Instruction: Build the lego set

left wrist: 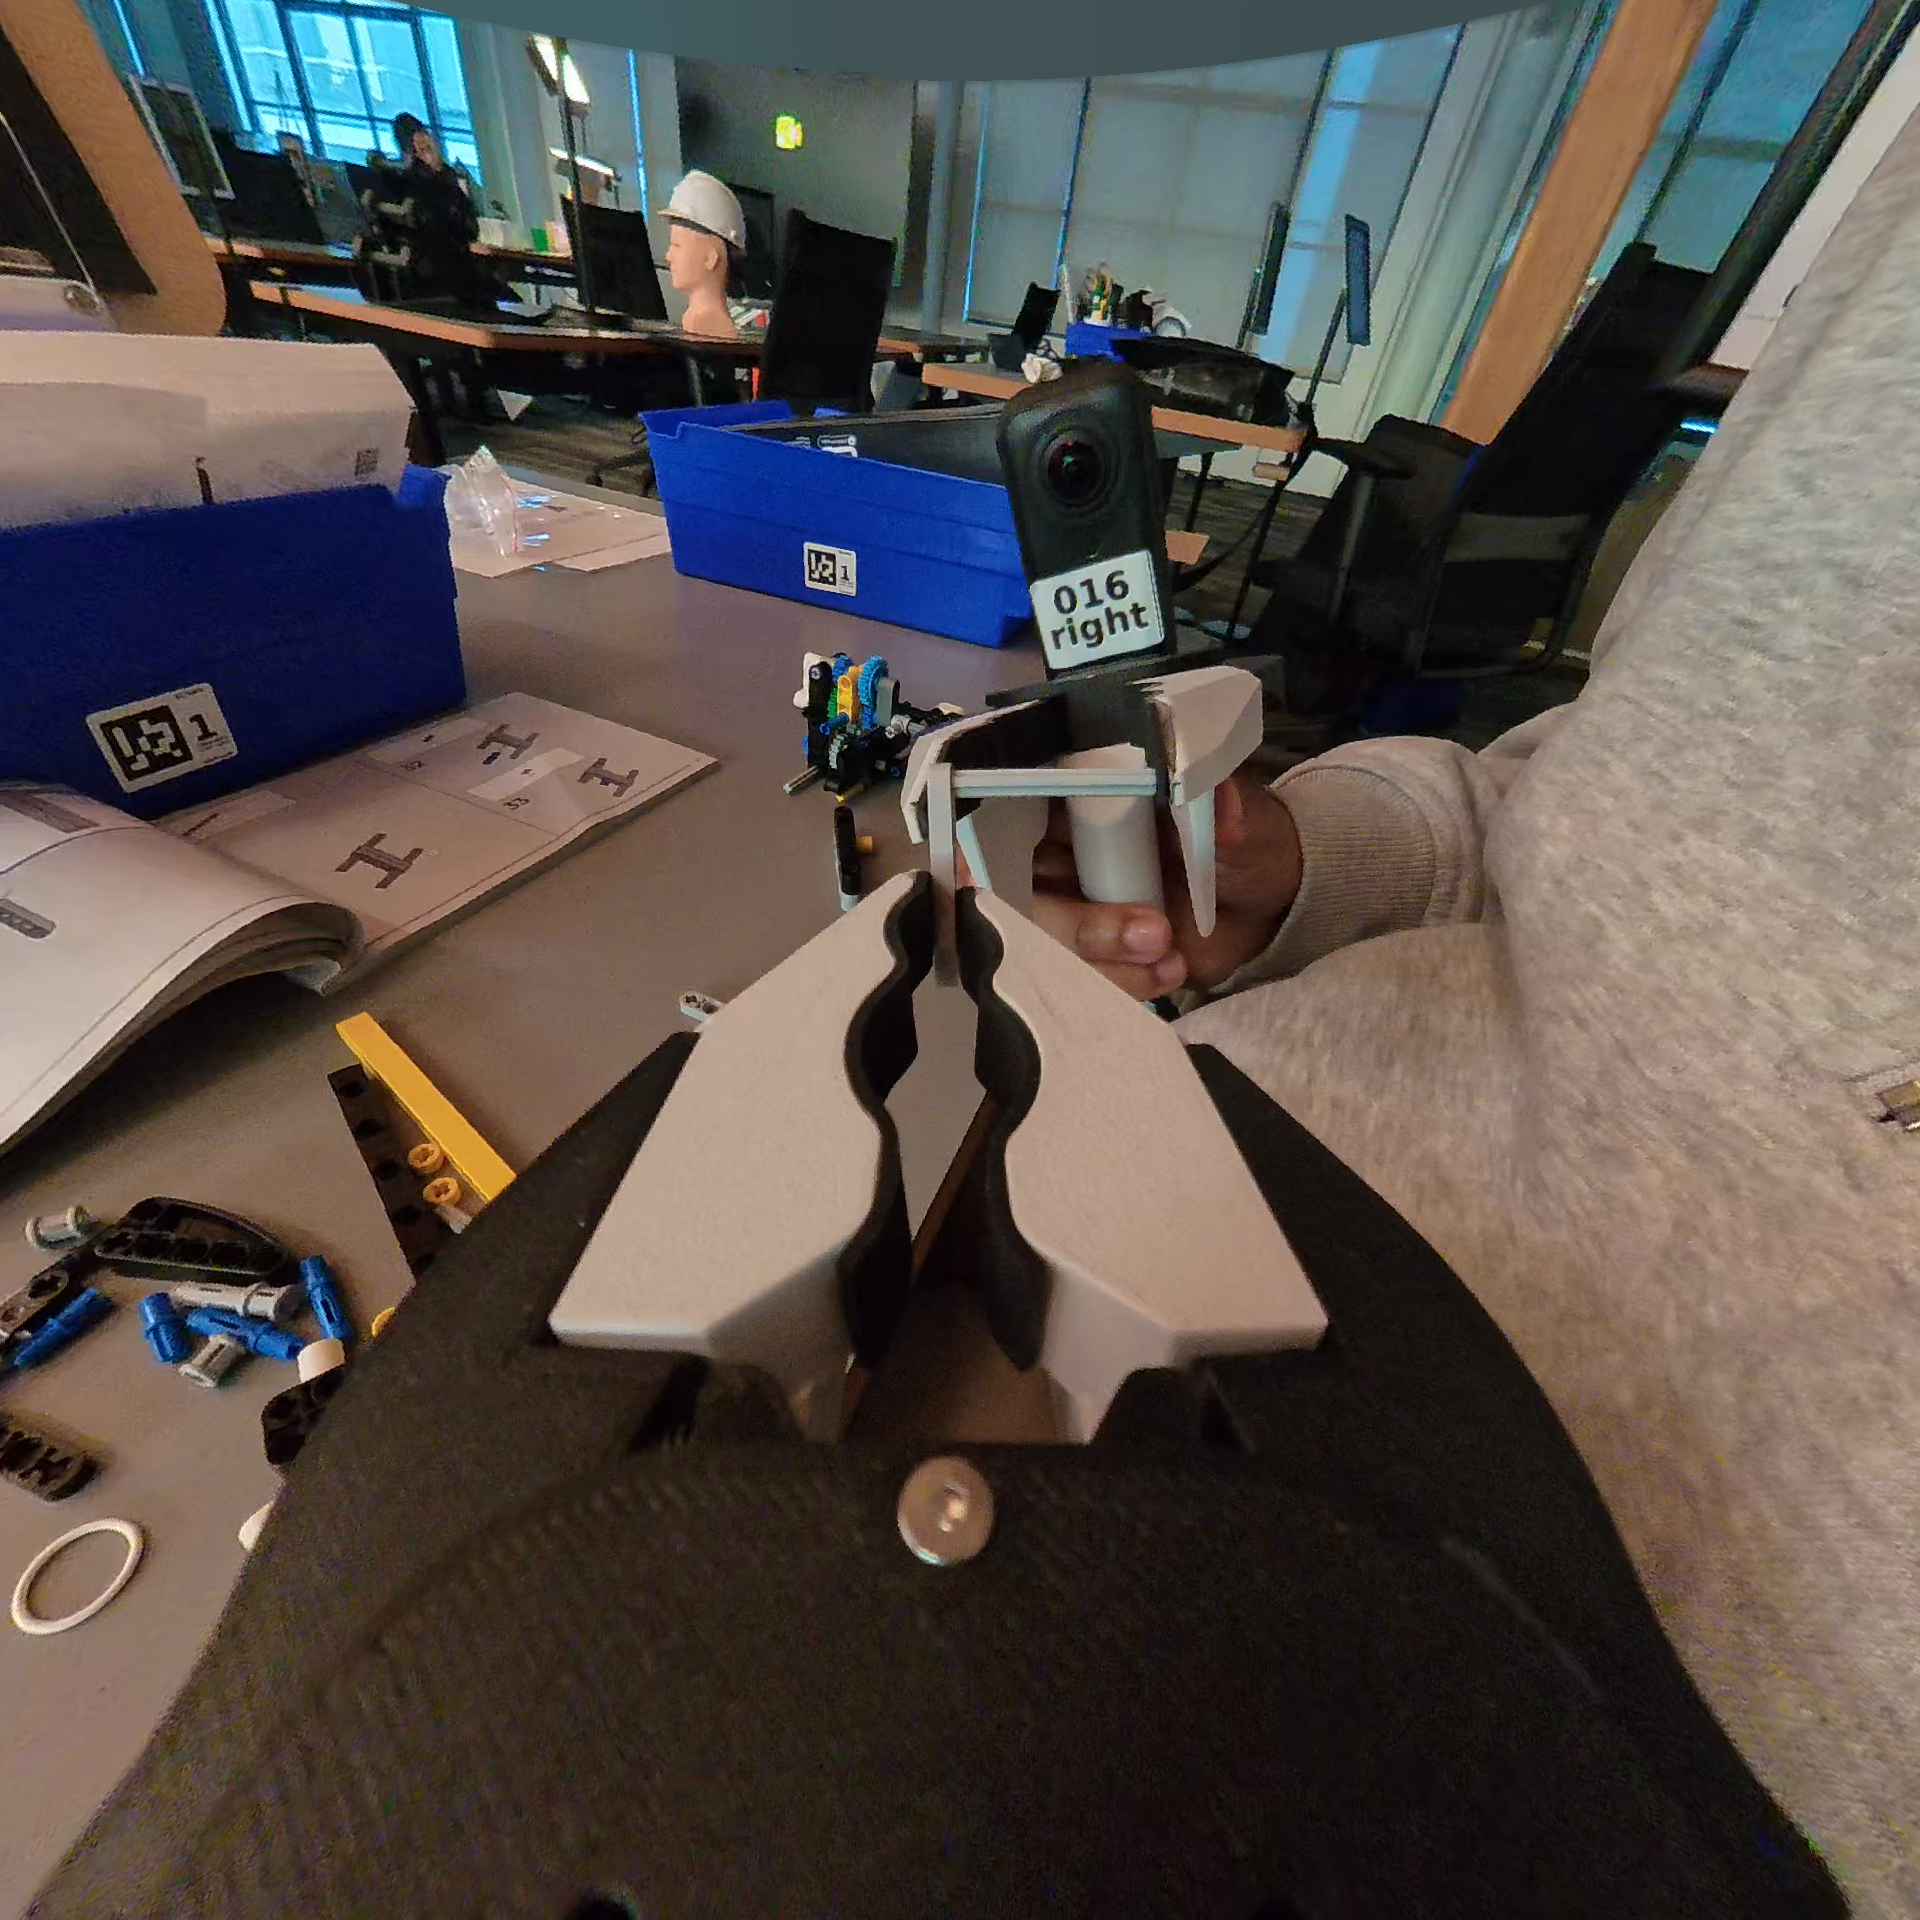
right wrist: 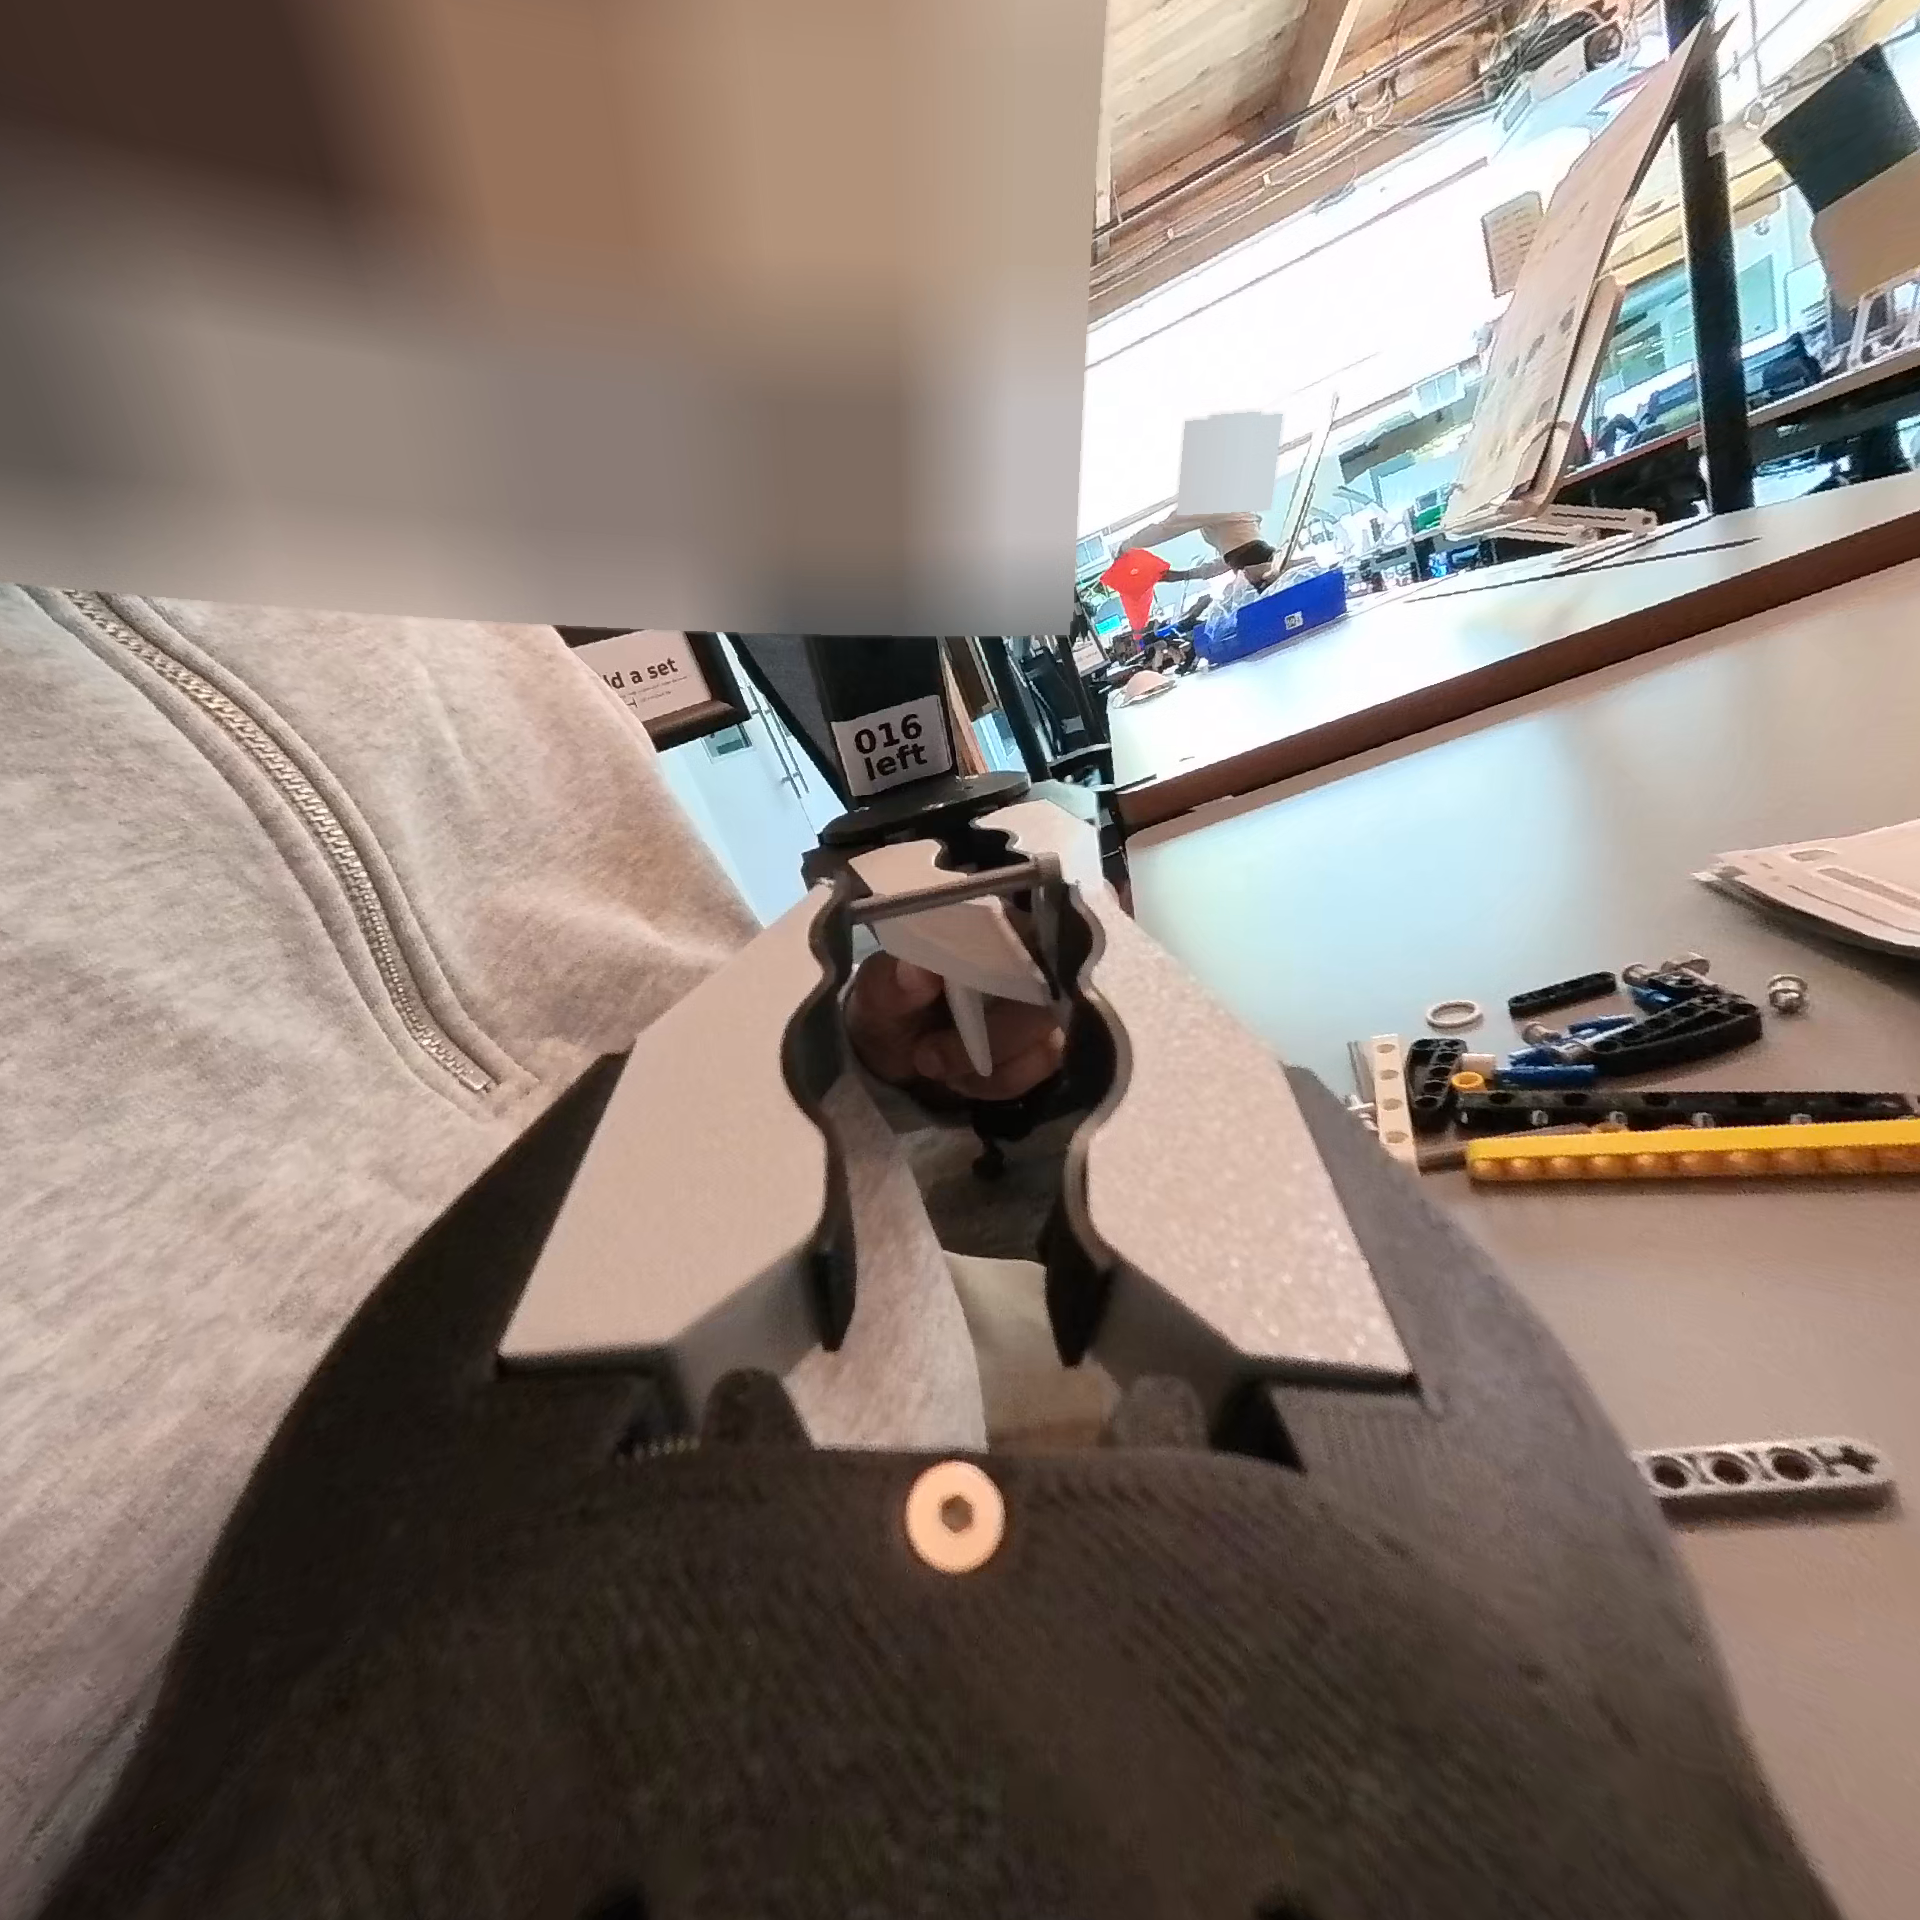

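A thin grey Lego frame piece [left wrist: 1049, 785] is held in the air between both grippers, over my lap side of the grey table [left wrist: 623, 665]. My right gripper [right wrist: 948, 894] is shut on it, the crossbar spanning its fingertips; the same gripper faces me in the left wrist view [left wrist: 1075, 764]. My left gripper [left wrist: 943, 914] is nearly closed, pinching one leg of the frame. A partly built model [left wrist: 868, 727] stands on the table behind. Loose pieces [left wrist: 208, 1299] lie at the left, with a yellow beam [right wrist: 1683, 1153] and black beam [right wrist: 1683, 1107].
An open instruction booklet [left wrist: 416, 831] and two blue bins [left wrist: 229, 623] [left wrist: 842, 520] sit on the table. A white ring [left wrist: 78, 1574], a grey short beam [right wrist: 1766, 1475] and a black pen [left wrist: 847, 852] lie loose. My grey sweatshirt [left wrist: 1558, 1143] is close by.
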